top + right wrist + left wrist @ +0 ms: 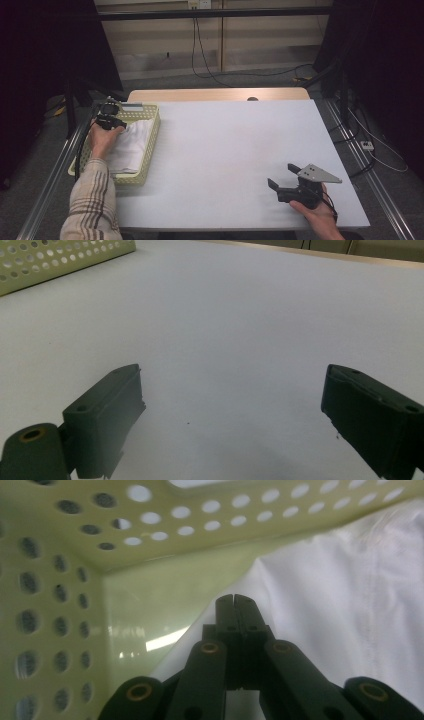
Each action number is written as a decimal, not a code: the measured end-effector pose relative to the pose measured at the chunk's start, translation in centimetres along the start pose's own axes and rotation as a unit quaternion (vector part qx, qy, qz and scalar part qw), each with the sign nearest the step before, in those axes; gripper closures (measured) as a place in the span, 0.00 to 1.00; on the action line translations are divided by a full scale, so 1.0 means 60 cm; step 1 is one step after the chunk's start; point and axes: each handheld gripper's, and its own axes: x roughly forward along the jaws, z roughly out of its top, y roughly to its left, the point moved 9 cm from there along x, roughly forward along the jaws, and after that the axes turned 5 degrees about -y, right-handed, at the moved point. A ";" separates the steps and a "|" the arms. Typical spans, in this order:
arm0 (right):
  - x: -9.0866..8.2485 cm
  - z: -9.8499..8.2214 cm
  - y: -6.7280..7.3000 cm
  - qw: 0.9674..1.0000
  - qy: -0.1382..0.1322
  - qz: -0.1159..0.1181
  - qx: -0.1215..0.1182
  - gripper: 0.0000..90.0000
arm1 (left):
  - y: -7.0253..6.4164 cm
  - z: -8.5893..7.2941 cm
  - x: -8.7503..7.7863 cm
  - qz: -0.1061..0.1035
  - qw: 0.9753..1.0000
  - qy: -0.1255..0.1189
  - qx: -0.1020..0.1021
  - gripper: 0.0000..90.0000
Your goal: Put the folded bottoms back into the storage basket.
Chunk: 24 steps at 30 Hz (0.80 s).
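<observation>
A pale yellow perforated basket (152, 139) stands at the table's left edge with a folded white cloth (131, 145) inside. My left gripper (112, 124) reaches down into its far left corner. In the left gripper view the jaws are shut (234, 599), their tips at the edge of the white cloth (345, 605), close to the basket wall (150, 535). Whether fabric is pinched between them I cannot tell. My right gripper (283, 176) rests at the table's near right, open (233, 377), with nothing between its jaws.
The white table top (225, 145) stretches between the two hands. A corner of the basket (50, 260) shows far off in the right gripper view. Cables lie on the floor beyond the table's far edge, and metal rails run along both sides.
</observation>
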 end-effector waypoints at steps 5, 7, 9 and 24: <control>0.001 0.000 0.002 1.000 0.001 0.000 -0.002 0.11 | 0.026 -0.011 -0.025 0.036 0.999 0.016 -0.007 1.00; 0.000 0.000 0.002 1.000 0.001 0.000 -0.003 0.11 | 0.033 -0.022 -0.026 0.030 0.999 0.029 -0.016 1.00; 0.001 0.000 0.001 1.000 0.000 -0.001 -0.001 0.11 | 0.031 -0.032 -0.024 0.035 0.998 0.050 -0.004 1.00; 0.000 0.001 0.002 1.000 -0.002 0.001 -0.001 0.11 | 0.024 -0.030 0.021 0.061 0.994 0.071 0.056 1.00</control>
